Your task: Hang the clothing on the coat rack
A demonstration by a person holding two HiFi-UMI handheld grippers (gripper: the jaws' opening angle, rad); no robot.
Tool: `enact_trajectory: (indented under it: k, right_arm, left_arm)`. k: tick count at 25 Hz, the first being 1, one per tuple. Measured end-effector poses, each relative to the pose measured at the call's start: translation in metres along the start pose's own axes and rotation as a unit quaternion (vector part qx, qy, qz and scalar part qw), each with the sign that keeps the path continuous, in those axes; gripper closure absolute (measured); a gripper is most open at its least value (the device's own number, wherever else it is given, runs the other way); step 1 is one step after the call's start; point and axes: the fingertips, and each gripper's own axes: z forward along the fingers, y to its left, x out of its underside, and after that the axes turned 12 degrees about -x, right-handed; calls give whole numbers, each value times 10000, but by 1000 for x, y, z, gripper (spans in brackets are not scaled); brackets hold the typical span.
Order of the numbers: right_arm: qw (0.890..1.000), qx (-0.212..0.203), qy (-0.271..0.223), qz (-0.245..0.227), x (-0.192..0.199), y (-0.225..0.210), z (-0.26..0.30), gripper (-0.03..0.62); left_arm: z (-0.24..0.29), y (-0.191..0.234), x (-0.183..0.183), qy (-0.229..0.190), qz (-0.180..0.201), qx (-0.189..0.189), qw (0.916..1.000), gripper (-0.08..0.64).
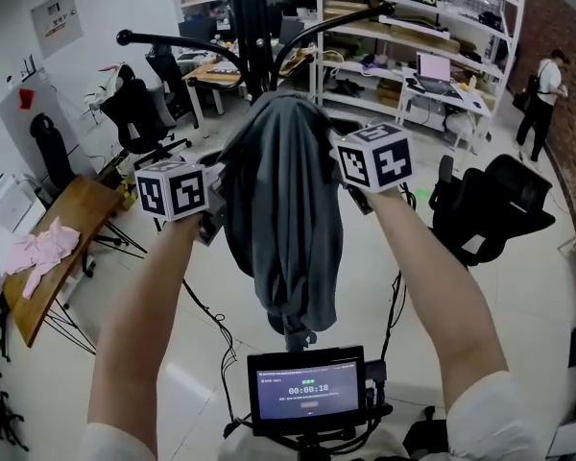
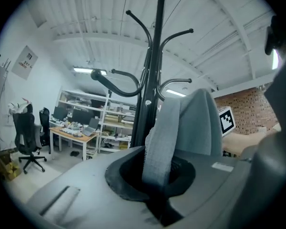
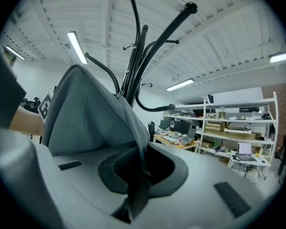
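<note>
A grey garment (image 1: pixel 280 219) hangs bunched between my two grippers, in front of the black coat rack (image 1: pixel 251 29). My left gripper (image 1: pixel 213 211) is shut on a ribbed grey strip of the garment (image 2: pixel 159 142) at its left side. My right gripper (image 1: pixel 351 196) is shut on a fold of the garment (image 3: pixel 95 113) at its right side. In both gripper views the cloth runs down into the slot between closed jaws. The coat rack's pole (image 2: pixel 155 56) and curved hooks (image 3: pixel 148 46) rise just behind and above the cloth. The fingertips are hidden by fabric in the head view.
A black office chair (image 1: pixel 490 205) stands at the right. At the left is a wooden table (image 1: pixel 72 209) with pink cloth (image 1: pixel 40 248) on it. Shelves (image 1: pixel 413 27) and desks fill the back, and a person (image 1: pixel 542 89) stands far right. A small screen (image 1: pixel 307 389) sits below my arms.
</note>
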Motion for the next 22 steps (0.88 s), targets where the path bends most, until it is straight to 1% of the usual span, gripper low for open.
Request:
enact_trajectory:
  k: [4,8,11,16,19,22]
  right_arm:
    - [9998,-124,-129,-4,11,16,2,575]
    - [9993,-202,-313,68,16,24,4,569]
    - [9989,-159,-423,78,20,26,2,543]
    - [9978,-117,-640,-98,26,30,-5,532]
    - [9969,-91,-761,-175,27,31,-9,528]
    - [9960,-155,-854,-198,27,34,-10,528]
  left_arm:
    - [-5,-15,13,-211,104,121,9997,529]
    - [-9,-17,28,-417,175,-19,9990,499]
    - [-12,-16,46,-399,94,-125,9991,456]
    - [-25,-10,75,-345,-129,-292,9989,394]
    - [-34,-8,87,-327,-210,-391,9985,380]
    - [-40,-8,95,-322,-293,-478,9979,380]
